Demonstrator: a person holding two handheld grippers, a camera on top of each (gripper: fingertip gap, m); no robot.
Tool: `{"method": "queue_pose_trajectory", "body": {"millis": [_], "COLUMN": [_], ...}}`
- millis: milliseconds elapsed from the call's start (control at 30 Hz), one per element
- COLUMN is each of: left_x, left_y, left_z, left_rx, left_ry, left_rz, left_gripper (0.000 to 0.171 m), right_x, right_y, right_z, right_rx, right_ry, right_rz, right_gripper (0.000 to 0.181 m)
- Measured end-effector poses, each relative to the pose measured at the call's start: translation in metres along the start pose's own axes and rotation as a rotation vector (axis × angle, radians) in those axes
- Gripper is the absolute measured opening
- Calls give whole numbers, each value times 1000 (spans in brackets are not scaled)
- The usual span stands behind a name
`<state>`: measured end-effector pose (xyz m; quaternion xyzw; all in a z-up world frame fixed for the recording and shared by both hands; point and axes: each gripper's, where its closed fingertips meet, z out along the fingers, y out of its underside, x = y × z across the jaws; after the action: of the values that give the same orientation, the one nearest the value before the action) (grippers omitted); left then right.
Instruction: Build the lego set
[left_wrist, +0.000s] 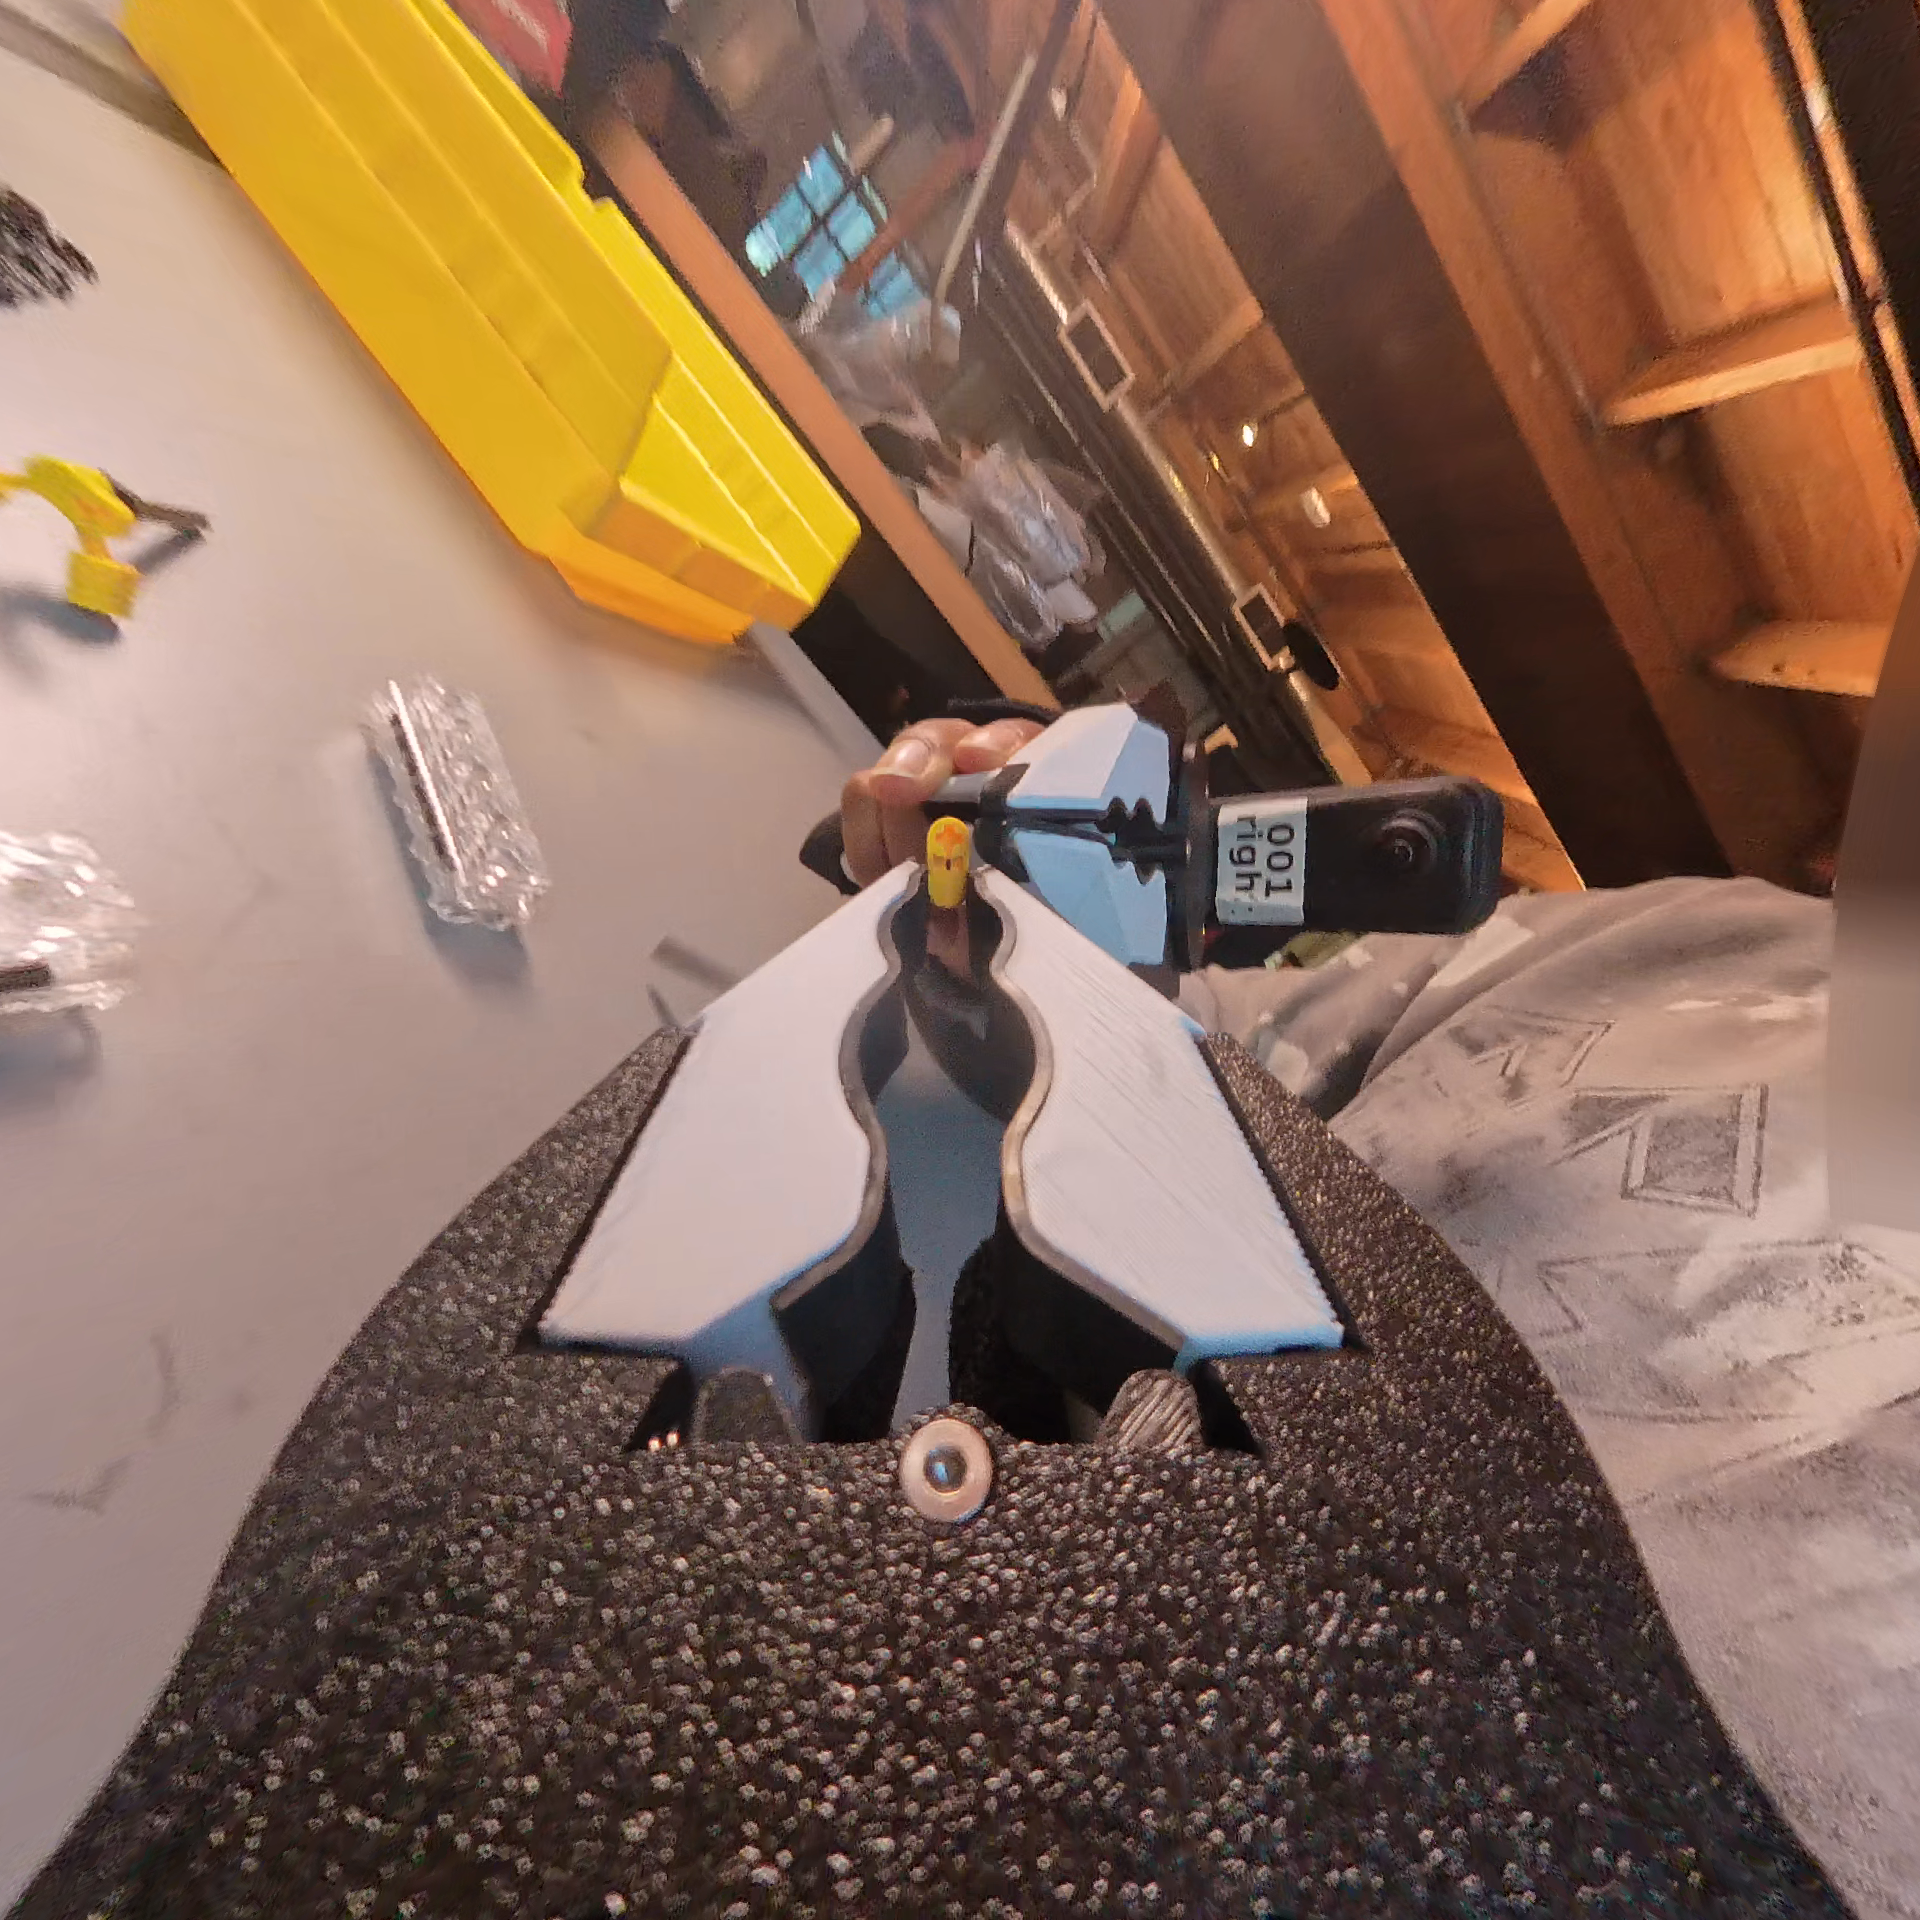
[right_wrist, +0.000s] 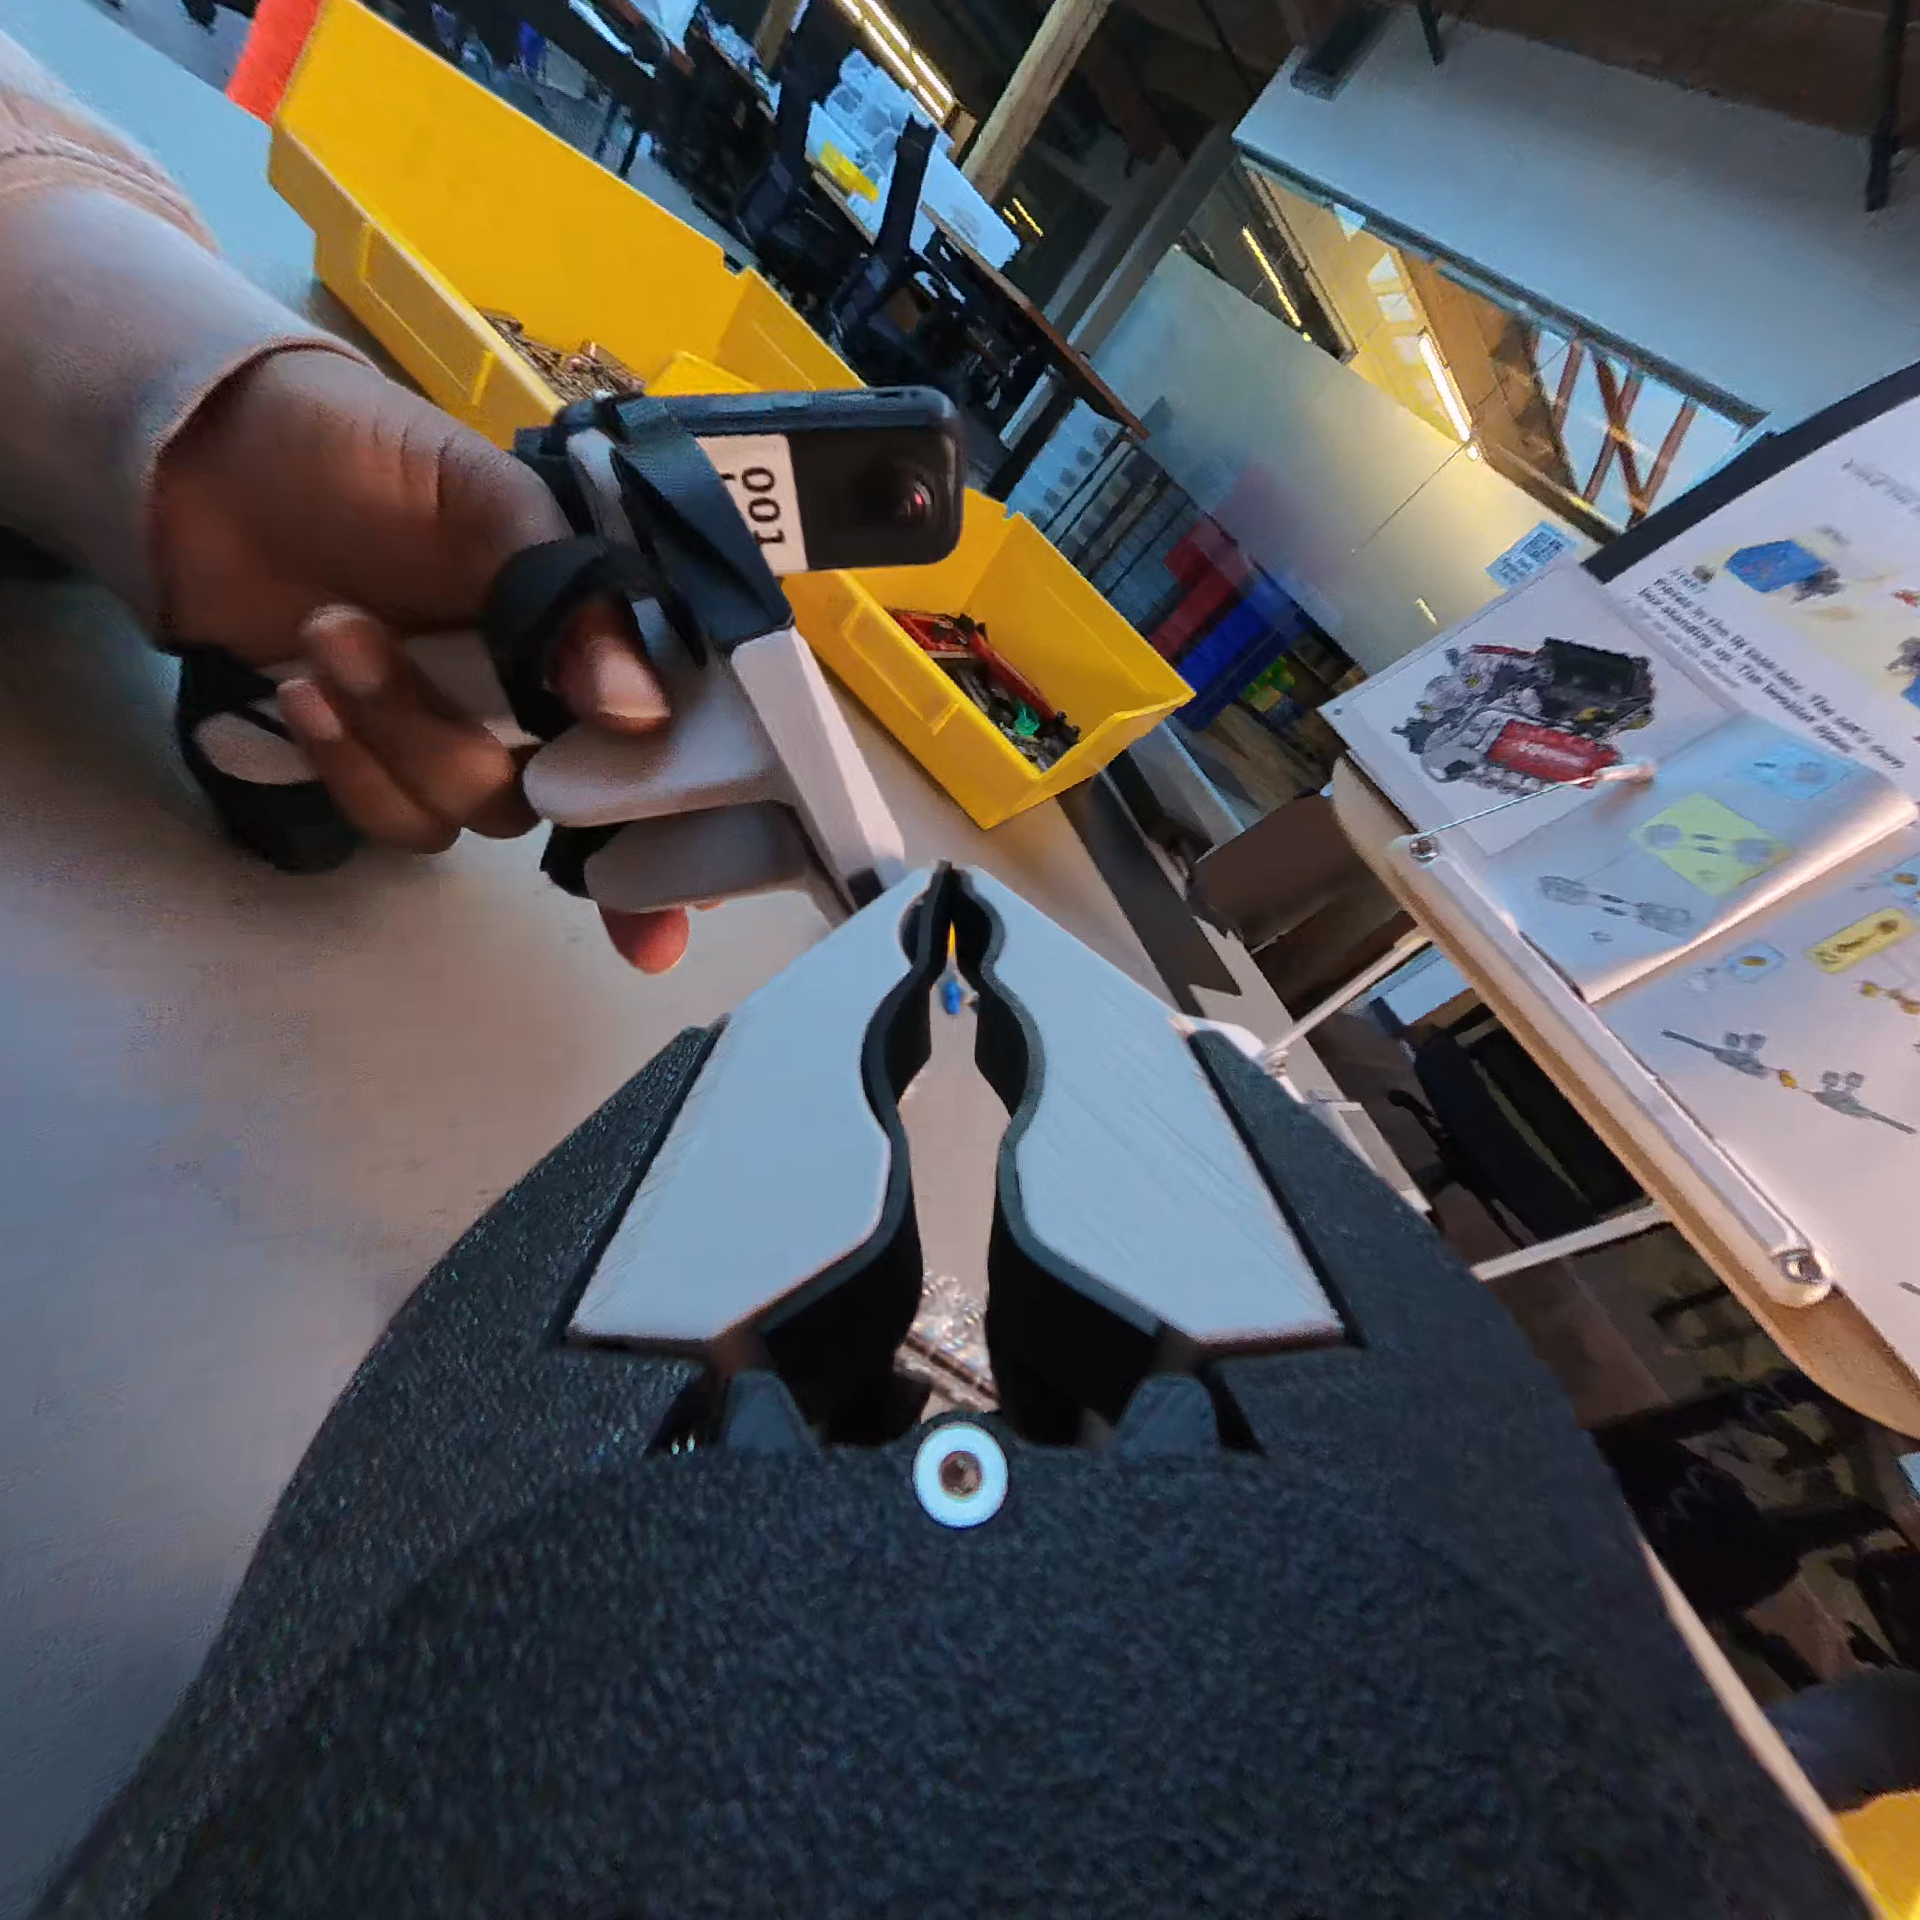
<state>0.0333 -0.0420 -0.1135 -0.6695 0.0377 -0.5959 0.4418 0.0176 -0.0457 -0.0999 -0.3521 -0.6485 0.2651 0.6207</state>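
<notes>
My left gripper is shut on a small yellow peg, which stands up out of its fingertips above the grey table. My right gripper, held by a hand, sits just beyond the peg with its jaws closed and a thin black rod sticking out of its tip. In the right wrist view my right gripper shows its tips pressed together. A yellow sliver and a blue bit show through the gap behind them. The left gripper meets it from the left, held by a hand.
Yellow bins line the table's far edge, and one holds red and dark parts. Clear plastic bags and a small yellow-and-black assembly lie on the table. An open instruction booklet stands on a holder at the right. Grey patterned cloth lies nearby.
</notes>
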Motion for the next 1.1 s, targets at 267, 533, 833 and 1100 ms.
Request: {"method": "queue_pose_trajectory", "body": {"millis": [267,533,833,1100], "left_x": [-17,-25,-31,-31], "left_y": [-19,-19,-21,-19], "left_z": [-17,-19,-22,-23], "left_rx": [32,40,55,50], "left_ry": [-94,-119,-135,-141], "left_rz": [36,12,-12,-9], "left_gripper": [7,7,7,7], "right_x": [22,54,65,88], "right_y": [15,26,31,47], "right_z": [-10,-19,-21,-37], "right_rx": [-11,16,29,-61], "right_ry": [46,120,144,110], "right_rz": [126,290,356,361], "right_gripper": [0,0,0,10]}}
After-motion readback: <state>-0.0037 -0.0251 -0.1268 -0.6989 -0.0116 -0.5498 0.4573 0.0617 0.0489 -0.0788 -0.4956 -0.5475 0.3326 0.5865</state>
